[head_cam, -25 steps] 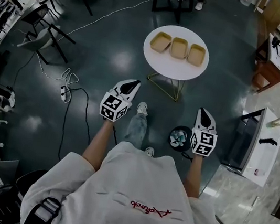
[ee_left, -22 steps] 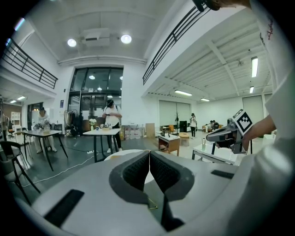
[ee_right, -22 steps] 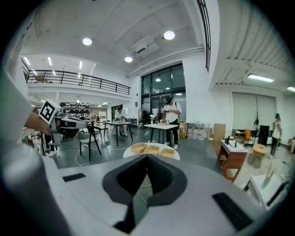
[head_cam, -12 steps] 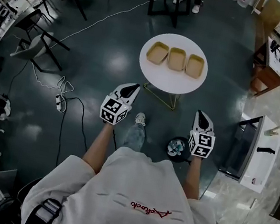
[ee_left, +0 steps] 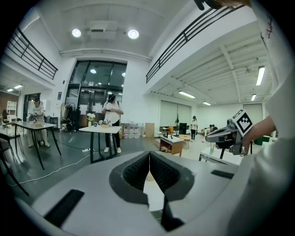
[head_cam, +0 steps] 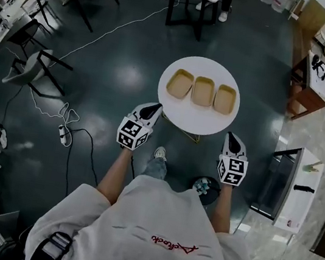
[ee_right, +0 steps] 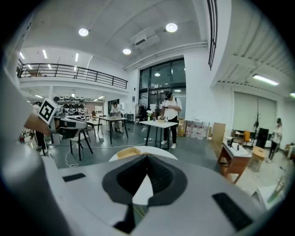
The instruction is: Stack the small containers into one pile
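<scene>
**Head view, looking steeply down.** You hold the left tool [head_cam: 152, 107] and the right tool [head_cam: 233, 137] out in front of you, well apart. Each has its jaws pressed together with nothing between them, and each gripper view shows the ribbed pads meeting along one line.

**Task items.** Three shallow tan containers lie in a row on the round white bench [head_cam: 192, 122], ahead of both tools and within the span between them.
- The left container [head_cam: 180, 83] lies ahead of the left tool and slightly to its right.
- The right container [head_cam: 225, 100] lies ahead of the right tool and slightly to its left.
- The middle container [head_cam: 203, 92] sits between those two, just beside each.

All three rest open side up, side by side, and none is nested in another.

**Edges.** The left tool's tip appears at the near-left rim of the bench. The right tool's tip appears just short of the near-right rim. In the right gripper view, the rim and one container show just above the joined jaws, so the bench is straight ahead of that tool.

**Room for moving.**
- Left of the left tool, the dark floor [head_cam: 113, 72] lies open as far as a white cable [head_cam: 108, 29] and a chair [head_cam: 37, 67].
- Right of the right tool, a side table [head_cam: 292, 186] stands near.
- A round bin [head_cam: 205, 189] sits on the floor behind the right tool, beside your foot.
</scene>
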